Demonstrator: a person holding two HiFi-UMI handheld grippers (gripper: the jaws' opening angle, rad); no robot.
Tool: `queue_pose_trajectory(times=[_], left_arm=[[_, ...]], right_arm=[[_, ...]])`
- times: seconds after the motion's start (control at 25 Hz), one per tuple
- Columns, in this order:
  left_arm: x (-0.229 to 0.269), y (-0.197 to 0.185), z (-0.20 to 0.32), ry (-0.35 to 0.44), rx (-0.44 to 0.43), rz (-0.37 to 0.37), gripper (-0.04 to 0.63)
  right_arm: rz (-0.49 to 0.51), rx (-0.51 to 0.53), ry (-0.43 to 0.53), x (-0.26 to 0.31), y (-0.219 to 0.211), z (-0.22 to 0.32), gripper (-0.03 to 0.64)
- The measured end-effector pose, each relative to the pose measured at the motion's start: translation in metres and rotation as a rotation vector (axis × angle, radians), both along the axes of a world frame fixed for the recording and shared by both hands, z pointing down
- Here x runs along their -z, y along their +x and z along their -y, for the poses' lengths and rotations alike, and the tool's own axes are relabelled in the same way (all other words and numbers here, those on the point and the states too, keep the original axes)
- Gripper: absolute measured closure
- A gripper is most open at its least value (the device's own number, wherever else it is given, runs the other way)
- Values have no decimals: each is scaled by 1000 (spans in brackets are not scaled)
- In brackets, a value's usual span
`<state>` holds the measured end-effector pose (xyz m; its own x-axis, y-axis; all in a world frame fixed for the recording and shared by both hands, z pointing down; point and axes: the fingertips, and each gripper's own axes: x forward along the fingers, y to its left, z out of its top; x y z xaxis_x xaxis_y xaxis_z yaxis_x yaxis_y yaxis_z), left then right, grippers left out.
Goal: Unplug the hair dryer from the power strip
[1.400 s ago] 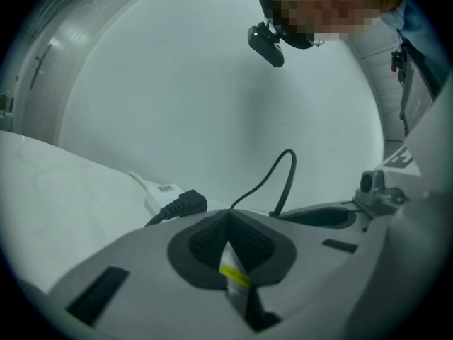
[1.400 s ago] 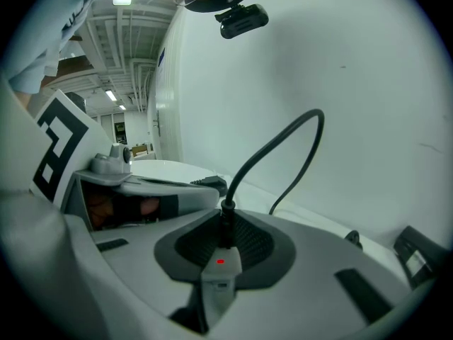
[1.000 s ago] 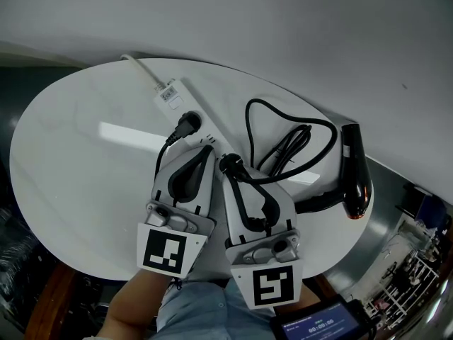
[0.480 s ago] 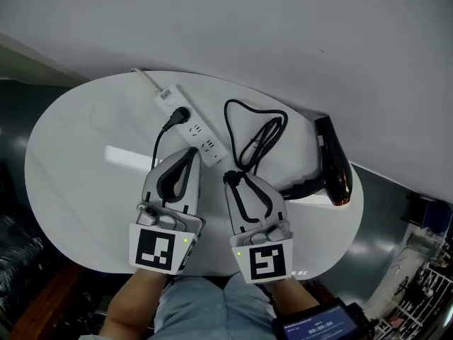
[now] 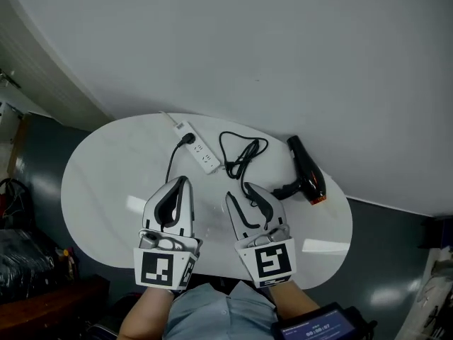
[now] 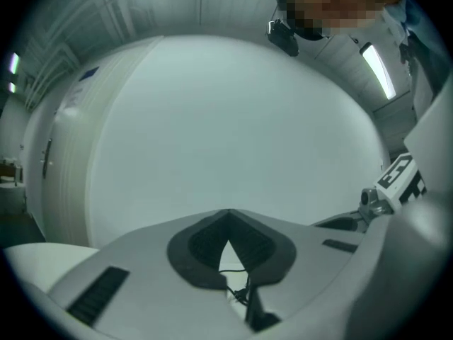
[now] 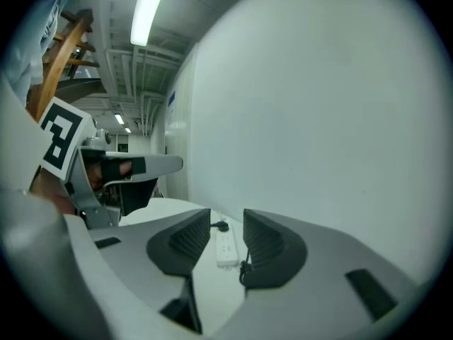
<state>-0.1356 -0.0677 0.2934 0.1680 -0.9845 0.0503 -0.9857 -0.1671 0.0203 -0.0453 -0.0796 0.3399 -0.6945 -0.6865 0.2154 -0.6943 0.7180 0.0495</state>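
The white power strip [image 5: 199, 152] lies at the back of the white oval table [image 5: 99, 190], and one black plug [image 5: 188, 138] sits in it. The black hair dryer [image 5: 306, 176] lies at the right, its cord [image 5: 241, 151] looped beside the strip. The cord's loose end runs to just past my right gripper [image 5: 238, 192], apart from the strip. That gripper's [image 7: 226, 236] jaws are opening with nothing between the pads; the strip [image 7: 226, 248] shows through the gap. My left gripper [image 5: 185, 180] hangs above the table, its [image 6: 226, 224] tips together on nothing.
A pale wall [image 5: 283, 48] rises behind the table. The other plug's cord [image 5: 170, 167] trails forward under my left gripper. Dark floor [image 5: 396, 239] surrounds the table, and a screen [image 5: 322, 326] shows at the bottom edge.
Both grippers have risen and drawn back from the strip toward the person. The right jaws have spread and let go of the dryer's plug. The table looks smaller and farther away.
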Motion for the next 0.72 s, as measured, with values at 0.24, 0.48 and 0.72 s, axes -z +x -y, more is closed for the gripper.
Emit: queue_pose_trajectory(times=[0.24,0.48,0.72], left_arm=[[78,15,-26,156,64,85,597],[122,31,-47,252,100,98,597],[128,40,-59,271,118,112,597]], right_arm=[[108,6,95,80,11,-9,554],[169,32,222,133,17,-25,610],[174,59,251,142,22,-32,615]])
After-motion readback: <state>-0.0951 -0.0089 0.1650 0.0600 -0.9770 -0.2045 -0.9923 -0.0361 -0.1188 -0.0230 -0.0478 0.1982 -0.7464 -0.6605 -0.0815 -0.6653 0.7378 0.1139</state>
